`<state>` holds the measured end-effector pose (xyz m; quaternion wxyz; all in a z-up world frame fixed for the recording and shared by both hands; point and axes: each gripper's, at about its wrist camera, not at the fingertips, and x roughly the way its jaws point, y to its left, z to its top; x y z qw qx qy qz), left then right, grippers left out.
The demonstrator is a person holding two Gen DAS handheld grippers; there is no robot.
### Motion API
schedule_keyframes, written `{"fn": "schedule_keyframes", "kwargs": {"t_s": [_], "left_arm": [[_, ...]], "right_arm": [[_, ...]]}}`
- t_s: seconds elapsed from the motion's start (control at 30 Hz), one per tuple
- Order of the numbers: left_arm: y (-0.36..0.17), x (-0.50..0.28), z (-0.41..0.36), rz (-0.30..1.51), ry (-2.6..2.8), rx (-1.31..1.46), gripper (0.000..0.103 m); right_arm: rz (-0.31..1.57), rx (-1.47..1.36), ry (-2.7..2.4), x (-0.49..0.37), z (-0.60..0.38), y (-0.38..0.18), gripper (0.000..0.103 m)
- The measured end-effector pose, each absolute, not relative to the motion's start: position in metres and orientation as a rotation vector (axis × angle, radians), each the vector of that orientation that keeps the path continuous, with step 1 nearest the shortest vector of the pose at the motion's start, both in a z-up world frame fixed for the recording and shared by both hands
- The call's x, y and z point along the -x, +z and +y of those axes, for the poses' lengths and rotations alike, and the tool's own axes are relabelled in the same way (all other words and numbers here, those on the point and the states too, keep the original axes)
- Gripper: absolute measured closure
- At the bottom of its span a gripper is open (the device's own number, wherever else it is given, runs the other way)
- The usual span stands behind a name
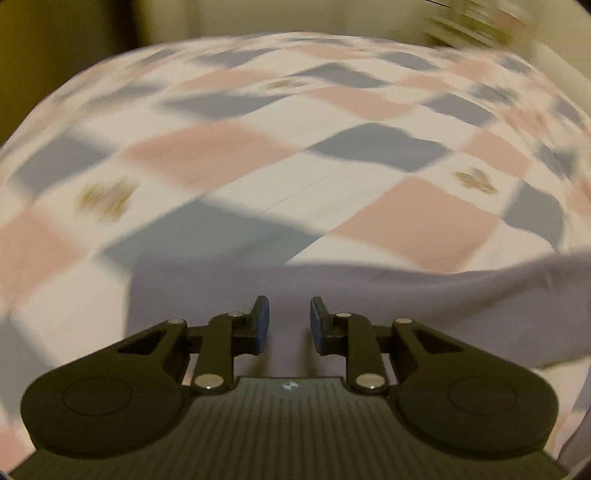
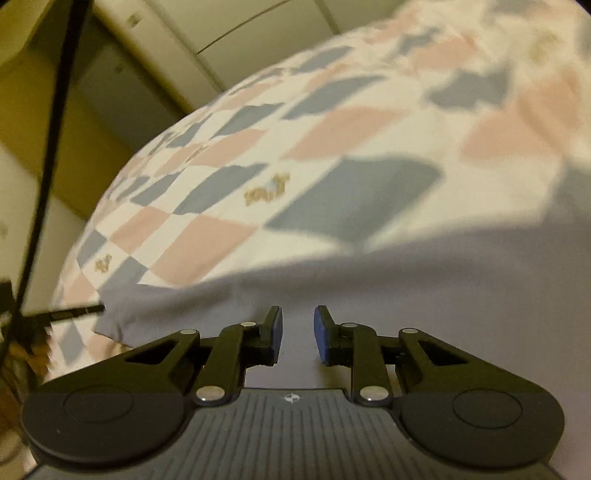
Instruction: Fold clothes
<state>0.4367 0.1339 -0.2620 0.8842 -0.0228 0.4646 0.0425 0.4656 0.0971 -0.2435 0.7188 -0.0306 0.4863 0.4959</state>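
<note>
The left gripper (image 1: 289,325) stood parted with nothing between its blue pads, low over a lavender garment (image 1: 388,295). The right gripper (image 2: 298,334) gaped likewise, empty, above the same garment (image 2: 424,288). The cloth lay on a pink, grey and white checkered bedspread (image 1: 258,155), with pale cabinets (image 2: 155,55) beyond.

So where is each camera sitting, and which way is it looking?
Left wrist view: sits on the left gripper, looking forward along its open fingers, low over the grey garment toward the checkered bedspread; only the gripper shows, no hand.
Right wrist view: sits on the right gripper, fingers open, facing along the same grey garment, tilted, toward the bedspread and pale cupboards; a black cable hangs at the left.
Both share: garment and bedspread.
</note>
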Motion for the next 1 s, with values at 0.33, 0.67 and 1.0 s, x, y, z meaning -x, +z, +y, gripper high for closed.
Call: {"fn": "schedule_keyframes", "kwargs": {"t_s": [0.33, 0.67, 1.0], "left_arm": [[-0.293, -0.516, 0.071, 1.080, -0.325, -0.301, 0.067], [-0.332, -0.486, 0.040, 1.021, -0.387, -0.638, 0.100], [-0.331, -0.497, 0.079, 0.965, -0.028, -0.442, 0.097]], "right_arm": [[1.126, 0.224, 1.263, -0.511, 0.186, -0.278, 0.053], [1.105, 0.465, 1.407, -0.493, 0.202, -0.306, 0.102], [0.951, 0.417, 1.187, -0.497, 0.209, -0.299, 0.090]]}}
